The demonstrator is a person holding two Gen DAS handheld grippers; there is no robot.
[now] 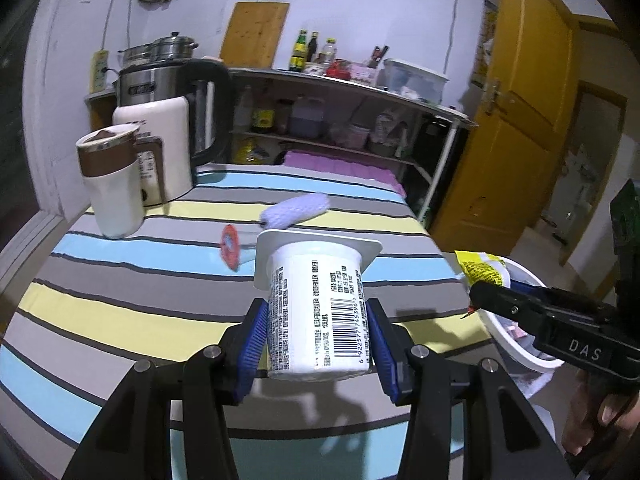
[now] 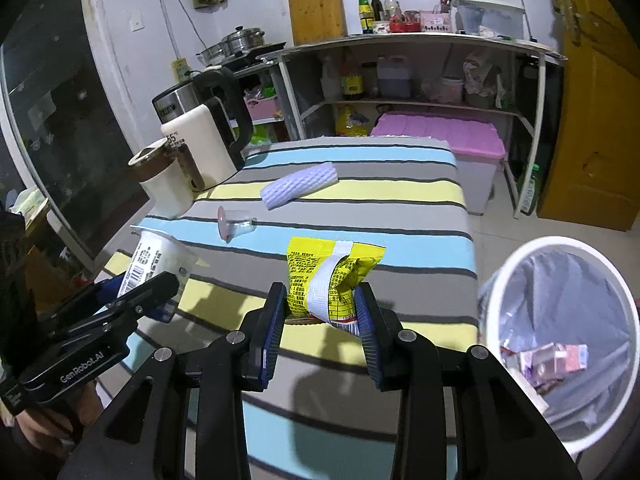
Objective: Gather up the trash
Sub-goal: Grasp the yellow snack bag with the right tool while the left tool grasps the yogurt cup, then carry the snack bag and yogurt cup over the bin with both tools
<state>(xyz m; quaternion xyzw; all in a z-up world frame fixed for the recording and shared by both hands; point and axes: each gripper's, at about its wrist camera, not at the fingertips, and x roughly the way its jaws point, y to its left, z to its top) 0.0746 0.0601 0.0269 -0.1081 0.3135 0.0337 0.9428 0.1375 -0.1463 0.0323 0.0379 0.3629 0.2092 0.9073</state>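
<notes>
1. My left gripper (image 1: 316,344) is closed on a white yogurt cup (image 1: 318,304); the blue pads (image 1: 254,342) press its printed sides, barcode facing the left wrist camera, with the cup's square rim pointing away from me.
2. I hold the cup off the striped tablecloth (image 1: 120,280), above the table's near part; its shadow falls on the cloth below.
3. My right gripper (image 2: 322,320) is closed on a yellow snack wrapper (image 2: 328,280), crumpled, with a white band down its middle, pinched at its lower end between the blue pads (image 2: 272,332).
4. The wrapper is raised over the table's near right part, just left of the white trash bin (image 2: 600,420), which stands on the floor beside the table's right edge.
5. The bin has a clear liner, and a few small pinkish packets (image 2: 552,360) lie in it.
6. Still on the cloth: a lilac foam fruit net (image 2: 298,184) lying on its side towards the far edge, and a small clear plastic cup with a red lid (image 2: 234,224), tipped over, nearer the middle.
7. At the far left corner stand a white mug with a brown band (image 2: 166,184) and, touching or just behind it, a cream electric kettle with a black handle (image 2: 204,132).
8. Beyond the table are a shelf unit (image 2: 420,44) of bottles and a pink-lidded storage box (image 2: 444,132).
</notes>
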